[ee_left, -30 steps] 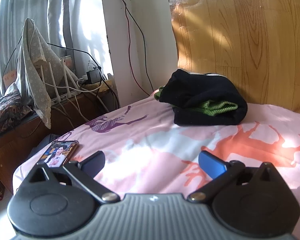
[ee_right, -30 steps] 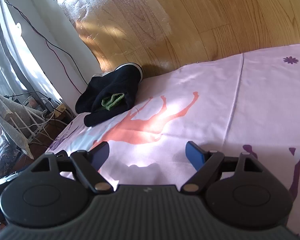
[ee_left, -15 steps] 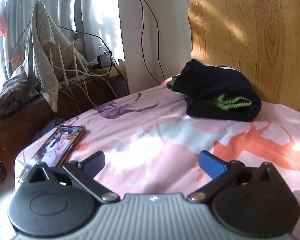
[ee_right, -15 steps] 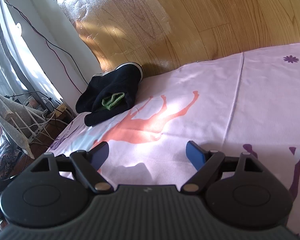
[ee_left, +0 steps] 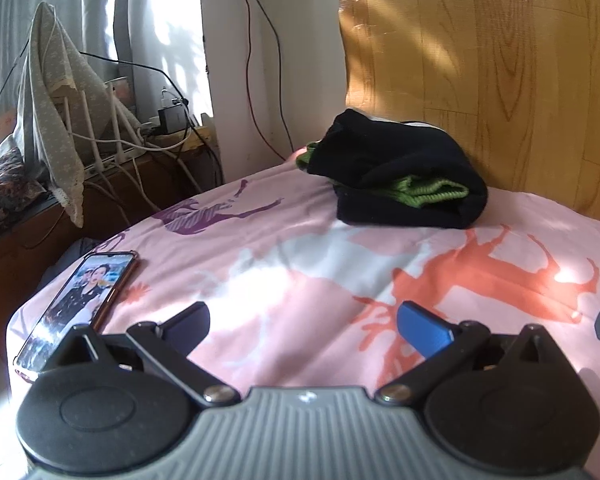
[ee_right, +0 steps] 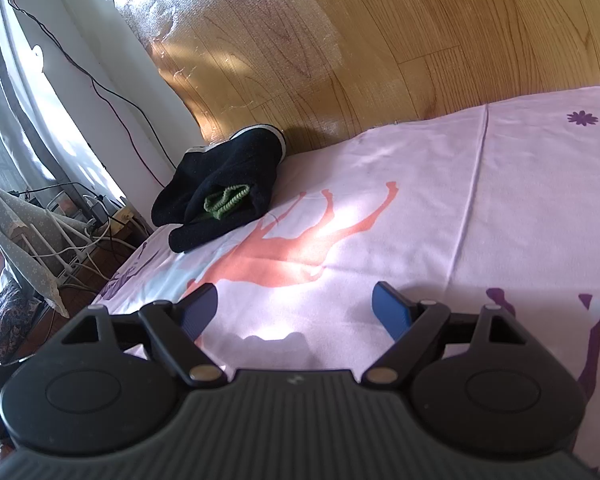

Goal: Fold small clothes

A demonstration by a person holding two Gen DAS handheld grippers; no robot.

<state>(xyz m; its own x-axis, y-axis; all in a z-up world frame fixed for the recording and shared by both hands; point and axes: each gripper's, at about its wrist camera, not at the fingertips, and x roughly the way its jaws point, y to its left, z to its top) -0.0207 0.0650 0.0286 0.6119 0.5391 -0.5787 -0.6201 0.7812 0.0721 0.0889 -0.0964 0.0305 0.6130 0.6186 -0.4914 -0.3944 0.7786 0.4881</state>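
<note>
Both claws are sitting wide open with nothing between the pads: we're seeing the left claw (ee_left: 303,325) and right claw (ee_right: 296,307) hovering over bare sheet (ee_left: 292,280). We're looking at the clothes (ee_left: 400,176) lying at the far end of the bed, against the wood-grain headboard (ee_left: 500,60), well apart from both claws. It's a dark knit bundle, folded over, soft and rounded, with a green ribbed cuff (ee_left: 432,193) poking out of the fold; same bundle (ee_right: 224,192) is showing in the right view. No containers as such; the bundle is just wrapping the green piece. Sheet is smooth pink cotton-looking fabric with orange and purple animal prints. Glossy flat phone (ee_left: 76,312) is lying at the left edge, screen lit.
</note>
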